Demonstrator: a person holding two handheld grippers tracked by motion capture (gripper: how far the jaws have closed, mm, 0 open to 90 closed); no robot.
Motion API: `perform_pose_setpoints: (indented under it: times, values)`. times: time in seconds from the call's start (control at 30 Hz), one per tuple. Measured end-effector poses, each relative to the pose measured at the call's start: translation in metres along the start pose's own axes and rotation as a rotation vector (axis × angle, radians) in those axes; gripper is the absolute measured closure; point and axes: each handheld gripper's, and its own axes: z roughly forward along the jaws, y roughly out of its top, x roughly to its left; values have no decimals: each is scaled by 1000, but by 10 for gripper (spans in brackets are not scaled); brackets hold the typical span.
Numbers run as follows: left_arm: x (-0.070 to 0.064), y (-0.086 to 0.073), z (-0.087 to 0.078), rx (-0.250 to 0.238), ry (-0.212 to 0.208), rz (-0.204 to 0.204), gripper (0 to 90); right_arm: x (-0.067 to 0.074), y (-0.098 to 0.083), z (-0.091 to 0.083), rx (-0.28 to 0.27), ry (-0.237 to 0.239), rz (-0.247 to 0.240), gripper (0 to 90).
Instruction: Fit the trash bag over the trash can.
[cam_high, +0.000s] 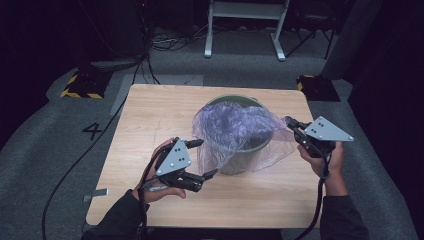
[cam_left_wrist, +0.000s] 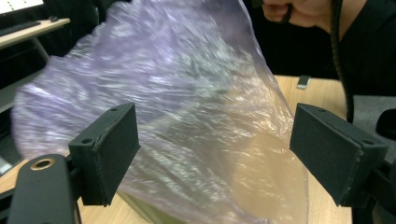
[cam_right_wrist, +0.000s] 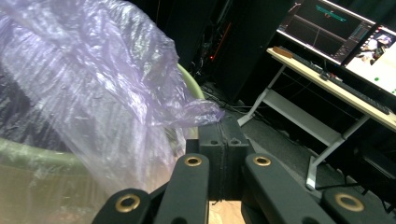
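Observation:
A green bucket (cam_high: 241, 162) stands on the wooden table (cam_high: 150, 115), right of centre. A thin purple see-through plastic bag (cam_high: 235, 127) lies draped over its mouth and hangs down its front and right side. My left gripper (cam_high: 207, 157) is at the bag's lower left, open, with the film (cam_left_wrist: 187, 93) in front of its spread pads (cam_left_wrist: 114, 144) and not pinched. My right gripper (cam_high: 290, 121) is at the bucket's right, shut on a gathered edge of the bag (cam_right_wrist: 205, 114). The bucket's rim (cam_right_wrist: 189, 84) curves behind the film.
A white metal frame (cam_high: 245, 25) and cables stand on the floor beyond the table. A yellow-and-black base (cam_high: 82, 85) sits at the far left. A desk with monitors (cam_right_wrist: 336, 88) stands off to the side. Bare tabletop lies left of the bucket.

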Motion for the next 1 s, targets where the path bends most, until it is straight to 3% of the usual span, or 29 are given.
perform_pose_setpoints:
  times: [0.03,0.13,0.2,0.27,0.37,0.47,0.53,0.63,0.77,0.83,1.0]
  values:
    - [0,0,4,12,7,4,152,1,1,1,2,2,-2,900]
    - [1,-1,14,67,94,14,182,2,1,2,3,7,-1,900]
    - [5,-2,16,77,135,16,289,2,1,2,0,8,0,900]
    - [10,-3,16,72,149,6,432,1,1,1,-5,12,3,900]
    - [19,-5,13,74,169,22,610,1,2,0,-7,14,2,899]
    - [25,-7,11,68,161,7,691,1,2,-2,-9,20,4,897]
    - [24,-6,8,26,126,-11,641,1,2,-3,-10,19,4,898]
    - [19,-3,5,7,137,-5,540,2,3,-3,-8,22,0,898]
    - [11,4,1,-27,73,-35,288,4,4,-2,-7,25,-2,898]
    - [3,9,-1,-33,41,-21,224,4,4,-2,-7,26,-2,898]
    - [-15,20,3,-35,-6,30,184,7,4,1,2,29,-2,895]
